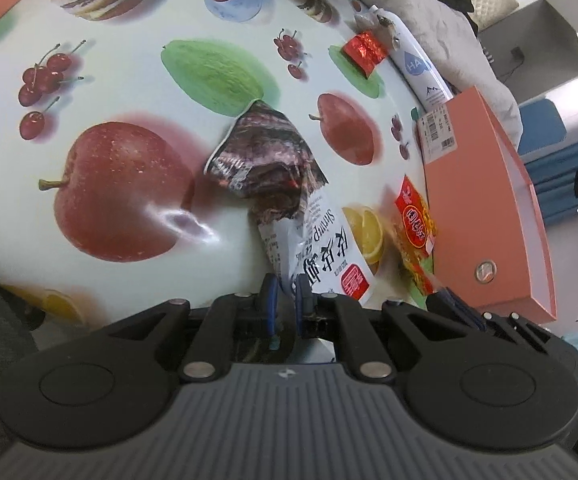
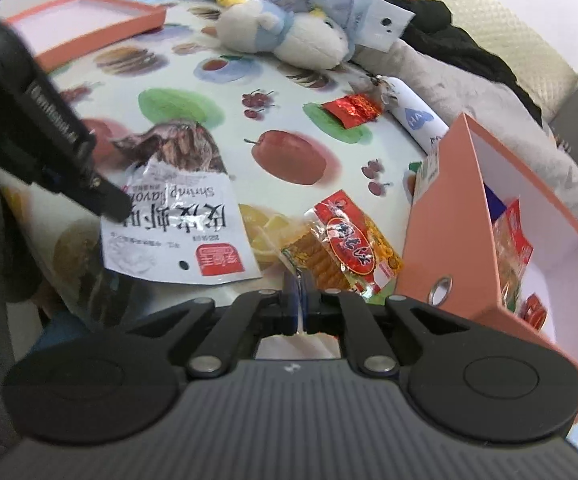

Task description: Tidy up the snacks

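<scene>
A white shrimp-flavour snack bag (image 1: 313, 236) with a dark crumpled top lies on the fruit-print tablecloth (image 1: 137, 64). My left gripper (image 1: 285, 290) is shut on its near edge; in the right wrist view the same gripper (image 2: 115, 208) comes in from the left onto the bag (image 2: 177, 228). A red-and-yellow snack pack (image 2: 345, 250) lies beside the orange box (image 2: 445, 224), and my right gripper (image 2: 299, 286) is shut on its clear near edge. From the left wrist view that pack (image 1: 413, 232) and the right gripper (image 1: 443, 296) sit just right of the bag.
The open orange box (image 1: 485, 200) at the right holds more red snack packs (image 2: 515, 240). Its lid (image 2: 89, 20) lies far left. A red foil candy (image 2: 351, 110), a white tube (image 2: 413, 116) and a plush toy (image 2: 285, 36) lie behind, with clothing piled beyond.
</scene>
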`<action>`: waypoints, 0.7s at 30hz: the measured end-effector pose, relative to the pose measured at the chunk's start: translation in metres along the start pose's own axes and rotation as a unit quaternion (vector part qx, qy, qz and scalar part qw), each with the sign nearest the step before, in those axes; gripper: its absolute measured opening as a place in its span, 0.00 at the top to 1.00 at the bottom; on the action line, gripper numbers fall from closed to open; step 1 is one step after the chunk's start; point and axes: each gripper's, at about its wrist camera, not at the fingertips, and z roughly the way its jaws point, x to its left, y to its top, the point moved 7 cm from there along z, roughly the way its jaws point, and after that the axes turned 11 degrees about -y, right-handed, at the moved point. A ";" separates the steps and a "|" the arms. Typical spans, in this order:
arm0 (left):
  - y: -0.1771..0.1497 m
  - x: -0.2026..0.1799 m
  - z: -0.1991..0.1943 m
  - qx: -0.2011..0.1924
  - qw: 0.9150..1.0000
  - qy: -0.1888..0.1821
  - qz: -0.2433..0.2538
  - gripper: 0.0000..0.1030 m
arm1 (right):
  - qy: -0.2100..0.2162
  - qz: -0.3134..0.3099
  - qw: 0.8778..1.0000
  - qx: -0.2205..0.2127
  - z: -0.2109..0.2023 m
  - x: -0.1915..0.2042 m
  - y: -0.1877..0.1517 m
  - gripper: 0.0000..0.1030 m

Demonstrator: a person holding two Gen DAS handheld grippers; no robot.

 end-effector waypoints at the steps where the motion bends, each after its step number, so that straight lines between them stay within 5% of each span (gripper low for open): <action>1: 0.000 0.000 -0.002 0.002 1.000 0.002 0.003 0.90 | 0.005 0.009 1.000 0.002 0.000 -0.002 0.000 0.91; 3: 0.000 -0.003 -0.004 0.004 1.000 0.005 0.010 0.75 | 0.015 0.030 0.999 0.005 0.000 -0.005 0.001 0.78; 5: 0.002 -0.006 -0.006 0.004 1.000 0.015 0.018 0.41 | 0.024 0.051 0.998 0.006 -0.002 -0.008 0.001 0.54; 9: 0.003 -0.012 -0.014 0.001 0.999 0.028 0.043 0.26 | 0.050 0.095 0.994 0.001 -0.007 -0.011 0.000 0.21; 13: 0.006 -0.015 -0.021 -0.001 0.996 0.051 0.073 0.16 | 0.077 0.135 0.988 -0.001 -0.010 -0.011 -0.001 0.17; 21: 0.027 -0.019 -0.034 -0.017 0.985 0.098 0.140 0.10 | 0.060 0.167 0.984 -0.016 -0.005 -0.014 0.000 0.17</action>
